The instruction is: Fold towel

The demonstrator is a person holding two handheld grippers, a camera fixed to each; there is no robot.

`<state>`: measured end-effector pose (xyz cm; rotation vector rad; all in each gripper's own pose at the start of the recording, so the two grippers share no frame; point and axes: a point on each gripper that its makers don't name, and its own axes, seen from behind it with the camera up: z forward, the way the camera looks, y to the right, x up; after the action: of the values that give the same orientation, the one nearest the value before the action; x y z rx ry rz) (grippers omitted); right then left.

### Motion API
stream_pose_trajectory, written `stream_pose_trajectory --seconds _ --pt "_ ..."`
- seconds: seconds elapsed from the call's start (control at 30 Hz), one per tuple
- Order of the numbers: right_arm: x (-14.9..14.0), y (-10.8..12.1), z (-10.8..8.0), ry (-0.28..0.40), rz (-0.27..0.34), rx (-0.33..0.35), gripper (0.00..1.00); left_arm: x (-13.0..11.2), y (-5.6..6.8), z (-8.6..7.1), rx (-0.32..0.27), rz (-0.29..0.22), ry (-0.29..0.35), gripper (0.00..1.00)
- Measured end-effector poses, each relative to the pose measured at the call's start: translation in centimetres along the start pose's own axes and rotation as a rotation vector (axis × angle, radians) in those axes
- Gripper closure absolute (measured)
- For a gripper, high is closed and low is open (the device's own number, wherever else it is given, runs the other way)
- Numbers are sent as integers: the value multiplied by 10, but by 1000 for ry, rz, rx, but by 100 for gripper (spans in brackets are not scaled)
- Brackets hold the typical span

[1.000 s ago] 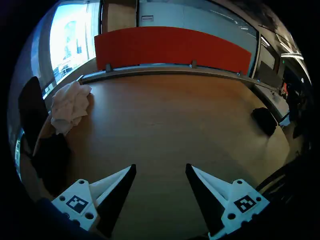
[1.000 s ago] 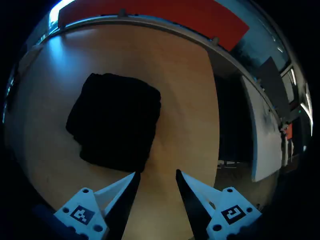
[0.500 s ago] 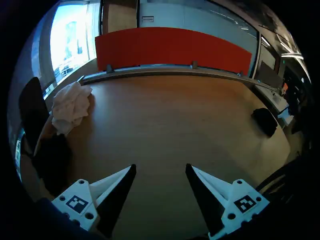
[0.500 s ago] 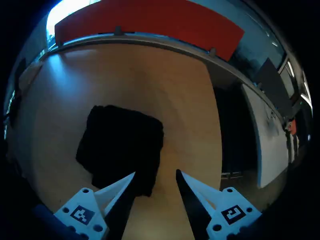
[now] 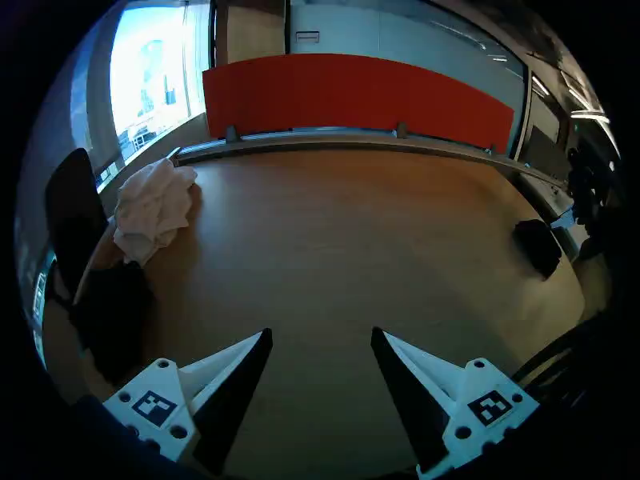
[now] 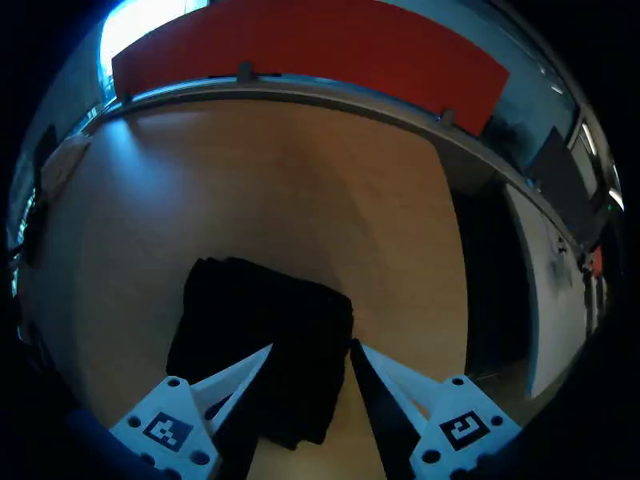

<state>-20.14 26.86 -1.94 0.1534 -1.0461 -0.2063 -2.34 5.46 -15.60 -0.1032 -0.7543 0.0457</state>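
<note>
A folded black towel (image 6: 264,344) lies flat on the wooden table (image 6: 264,192). My right gripper (image 6: 312,350) hovers open over the towel's right part, and dark cloth shows between its white fingers (image 6: 240,376). I cannot tell whether the tips touch it. In the left gripper view the same black towel (image 5: 538,246) sits small near the table's right edge. A crumpled white towel (image 5: 152,210) rests at the far left corner. My left gripper (image 5: 320,340) is open above bare wood (image 5: 336,240), with nothing between its fingers.
A red partition (image 5: 360,96) and a metal rail run along the table's far edge. A black chair (image 5: 76,216) stands off the left side below a bright window. The white towel (image 6: 64,156) also lies at the far left in the right gripper view. Beyond the table's right edge are dark floor and another desk (image 6: 552,280).
In the right gripper view the black towel has slid down the image until it lies between the fingers; the gripper has advanced over it. The left gripper view has shifted only slightly.
</note>
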Motion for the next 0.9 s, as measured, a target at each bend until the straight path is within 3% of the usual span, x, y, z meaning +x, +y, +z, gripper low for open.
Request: stream_pose_trajectory --seconds 0.13,0.27,0.43,0.53,0.9 --pt "4 -6 9 -5 10 21 39 -2 -3 -1 10 -5 -6 8" --pt "6 -9 17 -12 25 34 50 -3 -5 -2 19 -5 -11 8" --pt "9 -11 23 -10 39 45 80 -3 -7 -2 26 -8 -15 8" --pt "10 -11 25 -6 37 45 90 -3 -7 -2 29 -9 -16 8" --pt "27 -18 22 62 -6 61 94 0 -5 1 27 -5 -15 8"
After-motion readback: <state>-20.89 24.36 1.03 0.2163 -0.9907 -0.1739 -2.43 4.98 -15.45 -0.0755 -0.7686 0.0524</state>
